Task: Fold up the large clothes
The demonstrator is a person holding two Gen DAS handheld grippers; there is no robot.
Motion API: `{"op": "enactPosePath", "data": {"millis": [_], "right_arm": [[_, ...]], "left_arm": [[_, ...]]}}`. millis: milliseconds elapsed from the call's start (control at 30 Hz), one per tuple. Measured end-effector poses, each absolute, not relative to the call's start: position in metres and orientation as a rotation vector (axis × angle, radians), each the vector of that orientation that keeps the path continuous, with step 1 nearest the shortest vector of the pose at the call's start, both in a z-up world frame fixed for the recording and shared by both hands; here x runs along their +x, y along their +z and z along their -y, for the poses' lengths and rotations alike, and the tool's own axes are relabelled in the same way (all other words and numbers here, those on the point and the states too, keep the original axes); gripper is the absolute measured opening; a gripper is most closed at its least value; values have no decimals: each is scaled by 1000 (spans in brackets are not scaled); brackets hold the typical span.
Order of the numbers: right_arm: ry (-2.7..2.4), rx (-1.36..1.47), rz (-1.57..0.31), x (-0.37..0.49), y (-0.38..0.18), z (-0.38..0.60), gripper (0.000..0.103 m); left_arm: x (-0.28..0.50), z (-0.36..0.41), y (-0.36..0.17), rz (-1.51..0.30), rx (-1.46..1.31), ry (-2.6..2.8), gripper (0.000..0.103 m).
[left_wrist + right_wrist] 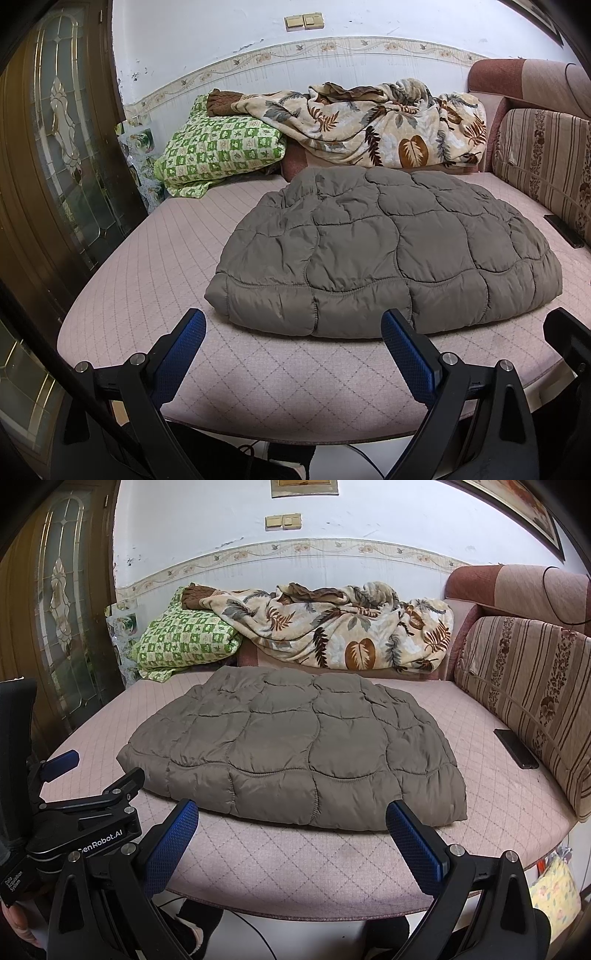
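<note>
A: What is the largest thing shown?
B: A pink quilted sofa seat [122, 295] that fills both views, with a striped back cushion [524, 686] along its right side.

A: Where does the garment lie?
B: The grey-brown quilted jacket [295, 746] lies folded into a flat, rounded bundle on the middle of the seat, its near edge close to the seat's front edge.

A: What lies behind it?
B: A leaf-print blanket [384, 122] is heaped against the wall, and a green checked pillow [218, 147] sits to its left, partly under the blanket.

A: How do the tools stand?
B: The left gripper [293, 345] hovers just before the jacket's near-left part, jaws wide apart and holding nothing. The right gripper [291, 836] hovers before the near-right part, jaws likewise wide apart and empty.

A: And the smallest item?
B: A dark phone [515, 747] lies on the seat beside the striped cushion, well apart from the jacket.
</note>
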State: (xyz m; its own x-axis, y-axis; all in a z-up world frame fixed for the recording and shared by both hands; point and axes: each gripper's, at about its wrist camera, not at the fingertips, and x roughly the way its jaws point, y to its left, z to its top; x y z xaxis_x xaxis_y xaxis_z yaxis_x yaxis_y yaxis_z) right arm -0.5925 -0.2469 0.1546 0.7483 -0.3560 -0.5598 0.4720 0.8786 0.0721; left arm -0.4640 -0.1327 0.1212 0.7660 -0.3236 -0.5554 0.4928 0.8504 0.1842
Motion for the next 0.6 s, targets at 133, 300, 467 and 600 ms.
{"op": "enactPosePath", "data": {"millis": [133,300,467,600], "right_arm": [[-456,215,-565,-592,155,247,103],[-456,216,-567,-593,155,247,103],[-457,217,-566,-594,153,248,103],[-458,221,-566,-594,152,249,103]], "left_arm": [[-464,132,121,-536,333,-450,95],[-463,132,119,-535,333,-449,95],[-463,131,118,-537,332,-450,95],[-464,131,118,-536,334,-448,95]]}}
